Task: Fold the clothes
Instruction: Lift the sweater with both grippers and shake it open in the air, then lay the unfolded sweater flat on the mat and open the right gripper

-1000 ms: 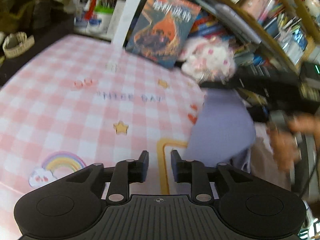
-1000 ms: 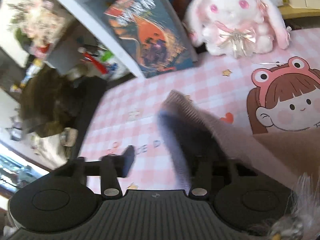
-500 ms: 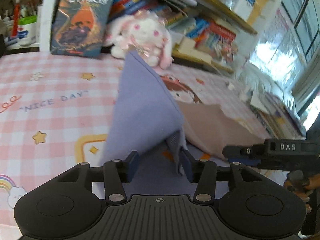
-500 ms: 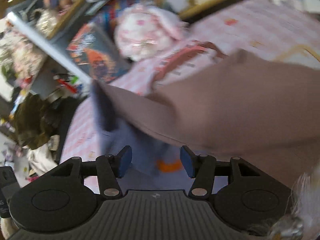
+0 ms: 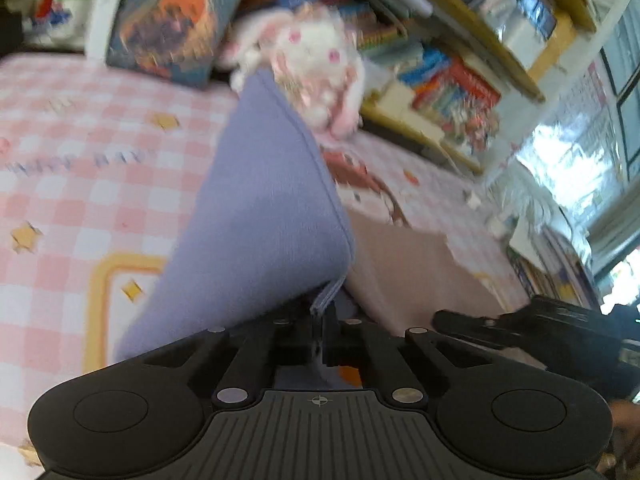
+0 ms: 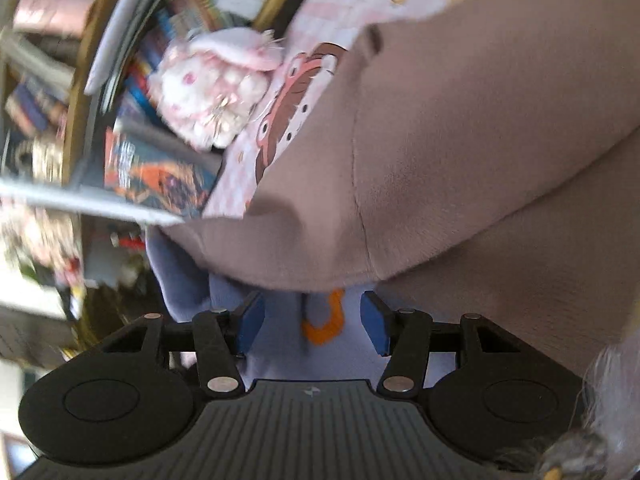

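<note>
A two-tone garment lies on the pink checked cloth (image 5: 60, 184). Its lavender part (image 5: 260, 216) rises in a tall fold, and my left gripper (image 5: 320, 332) is shut on the lavender hem at the bottom of that fold. The taupe part (image 5: 400, 272) spreads flat to the right. In the right wrist view the taupe part (image 6: 460, 160) bulges over lavender fabric (image 6: 280, 344) bearing an orange print (image 6: 324, 324). My right gripper (image 6: 312, 324) is open, its blue pads (image 6: 250, 322) on either side of that print. The right gripper's black body (image 5: 540, 332) shows low right in the left wrist view.
A white-and-pink plush rabbit (image 5: 316, 52) and a leaning book (image 5: 168, 28) stand at the cloth's far edge. Bookshelves (image 5: 440, 60) crowded with books run behind them. A cartoon girl print (image 6: 292, 108) lies beside the taupe fabric. A bright window (image 5: 580, 152) is at right.
My left gripper has gone from open to shut on the lavender hem. The right gripper let go of the fabric, swung round and now sits low over the orange print, jaws apart.
</note>
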{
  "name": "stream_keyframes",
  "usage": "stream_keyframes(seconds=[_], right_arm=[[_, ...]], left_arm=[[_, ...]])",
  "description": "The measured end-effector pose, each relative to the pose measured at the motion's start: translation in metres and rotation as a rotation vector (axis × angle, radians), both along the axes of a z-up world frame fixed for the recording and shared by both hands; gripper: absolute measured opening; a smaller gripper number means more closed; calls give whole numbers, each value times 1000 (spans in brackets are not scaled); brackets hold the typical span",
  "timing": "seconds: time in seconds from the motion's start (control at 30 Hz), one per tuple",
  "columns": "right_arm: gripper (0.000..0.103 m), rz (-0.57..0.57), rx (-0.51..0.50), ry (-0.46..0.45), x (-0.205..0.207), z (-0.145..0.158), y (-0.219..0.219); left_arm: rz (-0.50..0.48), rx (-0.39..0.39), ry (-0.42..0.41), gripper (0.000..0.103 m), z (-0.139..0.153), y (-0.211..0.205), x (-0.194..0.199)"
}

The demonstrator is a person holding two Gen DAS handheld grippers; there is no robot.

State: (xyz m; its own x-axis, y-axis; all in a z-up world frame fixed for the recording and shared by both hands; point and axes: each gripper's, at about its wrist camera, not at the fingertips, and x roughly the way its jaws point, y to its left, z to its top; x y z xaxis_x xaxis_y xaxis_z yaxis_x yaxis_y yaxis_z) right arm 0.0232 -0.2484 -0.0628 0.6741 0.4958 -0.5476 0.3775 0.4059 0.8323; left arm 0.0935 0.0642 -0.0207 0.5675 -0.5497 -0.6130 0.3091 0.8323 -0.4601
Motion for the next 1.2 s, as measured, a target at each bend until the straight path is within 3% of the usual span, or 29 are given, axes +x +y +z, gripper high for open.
stream_keyframes(seconds=[0.03,0.07,0.1,0.17,0.23,0.33,0.53,0.7,0.8,0.87,0.9,1.07,1.2], right_arm=[[37,-17,21,7,5,-3,-2],[17,-36,31,2,10,-3,-4],[9,-60,39,-31,15,0,-9],[7,-116,49,-126,23,11,-20],[6,-175,42,-227,34,29,-34],[6,-206,-31,-270,65,51,-51],[6,-197,-292,-324,136,78,-71],[6,-255,-411,-253,174,76,-86],[13,-250,-480,-186,185,69,-89],[43,-232,-512,-177,182,67,-89],[43,-222,-529,-186,177,66,-87],[43,-14,-673,-188,147,61,-66],[43,237,-885,-178,106,54,-34]], left_arm=[[30,-4,-28,2,7,10,-2],[60,-8,-55,2,14,19,-3],[89,-13,-83,2,21,29,-5],[149,-18,-136,2,35,49,-8],[216,37,-155,2,42,77,-2],[315,121,-183,2,52,119,9],[482,276,-202,2,65,181,36],[564,350,-182,2,61,204,68],[596,386,-173,2,58,214,86],[598,398,-173,2,56,216,97],[599,405,-173,2,54,217,102],[618,435,-171,2,48,222,124],[713,469,-163,6,44,227,126]])
